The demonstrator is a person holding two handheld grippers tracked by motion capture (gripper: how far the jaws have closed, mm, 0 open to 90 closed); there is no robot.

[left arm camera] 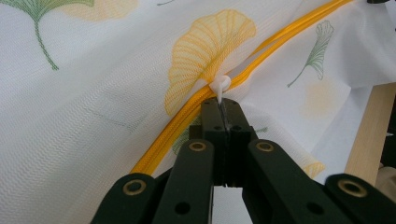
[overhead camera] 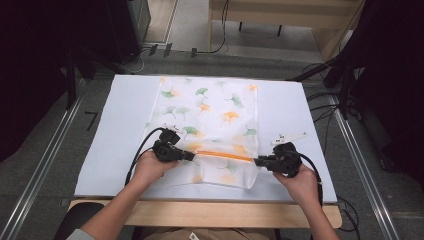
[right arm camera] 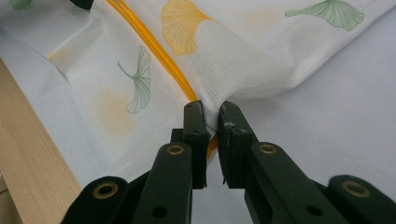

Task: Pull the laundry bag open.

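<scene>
A white mesh bag [overhead camera: 210, 115] printed with green and orange ginkgo leaves lies flat on the table. An orange zipper [overhead camera: 222, 155] runs across its near part. My left gripper [overhead camera: 189, 155] is at the zipper's left end. In the left gripper view this gripper [left arm camera: 222, 105] is shut on the white zipper pull [left arm camera: 220, 86], with the zipper [left arm camera: 187, 109] curving away past it. My right gripper [overhead camera: 257, 161] is at the zipper's right end. In the right gripper view that gripper [right arm camera: 211, 109] is shut on the bag's fabric [right arm camera: 243, 60], right where the zipper [right arm camera: 154, 46] ends.
A white sheet [overhead camera: 125, 125] covers the table, and a wooden edge [overhead camera: 200, 212] shows along the near side. Cables trail from both grippers. Grey floor, metal rails and dark equipment surround the table.
</scene>
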